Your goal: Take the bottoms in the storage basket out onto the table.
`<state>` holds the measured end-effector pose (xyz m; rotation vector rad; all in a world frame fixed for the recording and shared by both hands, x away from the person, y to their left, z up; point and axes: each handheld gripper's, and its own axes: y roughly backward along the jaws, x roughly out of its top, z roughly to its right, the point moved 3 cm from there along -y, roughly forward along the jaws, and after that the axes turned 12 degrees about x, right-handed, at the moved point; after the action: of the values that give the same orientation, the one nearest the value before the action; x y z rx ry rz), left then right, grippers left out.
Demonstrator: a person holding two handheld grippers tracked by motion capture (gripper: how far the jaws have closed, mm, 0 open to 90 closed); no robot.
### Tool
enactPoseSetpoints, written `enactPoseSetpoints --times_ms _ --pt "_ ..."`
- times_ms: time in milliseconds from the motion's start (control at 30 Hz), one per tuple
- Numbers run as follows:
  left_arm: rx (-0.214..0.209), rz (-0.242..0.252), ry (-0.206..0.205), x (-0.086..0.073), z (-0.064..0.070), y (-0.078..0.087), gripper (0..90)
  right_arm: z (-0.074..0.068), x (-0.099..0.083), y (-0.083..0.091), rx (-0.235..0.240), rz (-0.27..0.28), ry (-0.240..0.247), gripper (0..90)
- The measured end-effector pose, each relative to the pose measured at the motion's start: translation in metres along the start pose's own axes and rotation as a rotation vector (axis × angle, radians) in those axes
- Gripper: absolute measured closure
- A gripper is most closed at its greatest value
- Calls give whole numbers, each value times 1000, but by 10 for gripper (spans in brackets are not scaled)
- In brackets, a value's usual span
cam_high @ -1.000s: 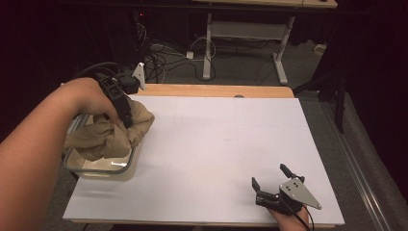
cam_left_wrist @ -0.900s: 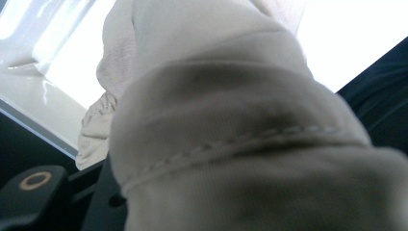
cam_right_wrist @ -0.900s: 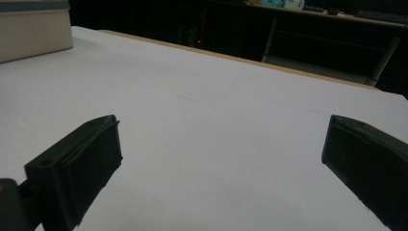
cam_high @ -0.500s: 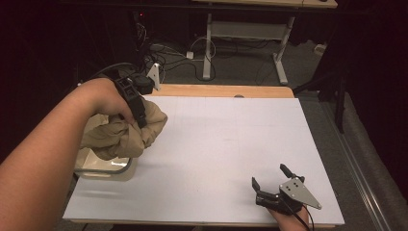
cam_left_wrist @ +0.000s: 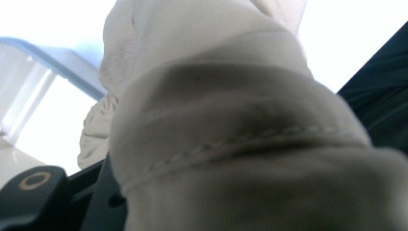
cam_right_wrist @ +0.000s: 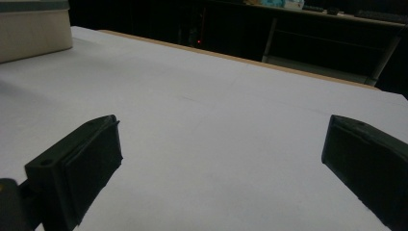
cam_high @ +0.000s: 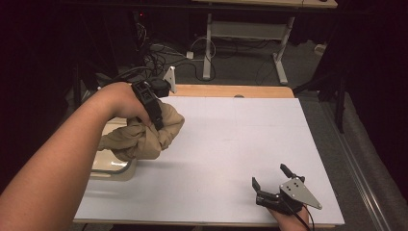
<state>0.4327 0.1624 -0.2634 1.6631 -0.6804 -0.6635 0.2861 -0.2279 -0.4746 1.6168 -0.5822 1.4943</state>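
Since half a second ago the left gripper (cam_high: 156, 113) has carried the tan cloth (cam_high: 144, 134) up and away from the metal tray (cam_high: 113, 168), toward the middle of the white table top (cam_high: 231, 144). A second ago the cloth still sat bunched inside the tray; now it hangs clear above the tray's far right corner, and the tray's pale floor lies open beneath it. The right gripper (cam_high: 272, 185) has stayed where it was, well apart from the tray at the near right of the table, its grey three-cornered plate on top.

The left gripper is clenched on the cloth, gripping it near the top of the bundle. The cloth is a soft, beige, crumpled mass, twisted into thick folds that droop below the hand toward the tray. In the left gripper view the cloth (cam_left_wrist: 231, 144) presses close to the lens, blurred, with a stitched hem line running across it and the tray's rim (cam_left_wrist: 53, 57) behind it at the left.

In the right gripper view the right gripper (cam_right_wrist: 221, 154) stands with its jaws spread wide and nothing between them, the tray's wall (cam_right_wrist: 33, 33) far off at the upper left.
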Motion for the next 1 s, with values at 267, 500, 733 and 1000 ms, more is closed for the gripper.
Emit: enactPoseSetpoints --times_ms 267,500,733,1000 --pt "-28 35 -44 18 14 -2 553 1 0 0 -1 2 -1 12" --pt "-45 72 -56 31 26 -5 553 0 0 0 -1 2 -1 13" --pt "-46 97 -59 43 32 -11 550 0 0 0 0 -1 0 13" --pt "-45 124 -61 51 37 -15 549 0 0 0 2 -4 2 13"
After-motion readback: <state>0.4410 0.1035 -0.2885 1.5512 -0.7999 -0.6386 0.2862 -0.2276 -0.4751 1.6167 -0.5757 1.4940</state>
